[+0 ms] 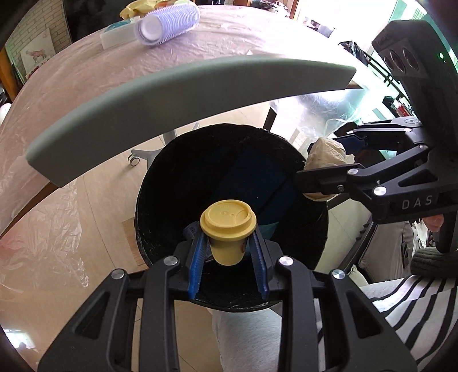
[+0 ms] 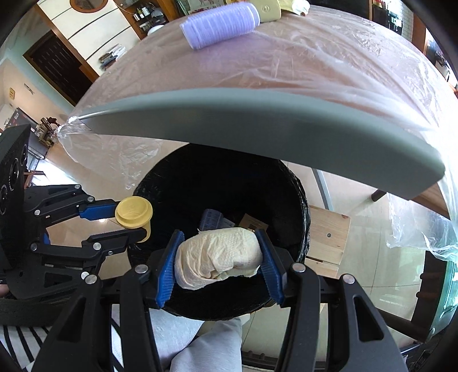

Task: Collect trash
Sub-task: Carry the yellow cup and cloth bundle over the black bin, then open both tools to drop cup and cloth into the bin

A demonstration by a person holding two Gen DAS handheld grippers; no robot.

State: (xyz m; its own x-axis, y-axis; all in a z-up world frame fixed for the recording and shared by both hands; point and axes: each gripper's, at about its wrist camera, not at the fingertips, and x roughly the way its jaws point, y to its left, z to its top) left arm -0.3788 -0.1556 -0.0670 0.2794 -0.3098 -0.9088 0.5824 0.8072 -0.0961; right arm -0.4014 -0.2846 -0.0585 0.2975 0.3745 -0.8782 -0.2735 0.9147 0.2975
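Both tongs clamped: left (image 1: pixel 229 243) yellow cup (image 1: pixel 228 231), right (image 2: pixel 219 257) tissue wad (image 2: pixel 217 257)

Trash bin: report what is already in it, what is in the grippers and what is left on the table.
Done: the black trash bin already holds a few scraps. In hand: the left gripper is shut on a small yellow cup, the right gripper on a crumpled paper wad, both over the bin's mouth. Left: release both. On the table a purple cup stack remains.
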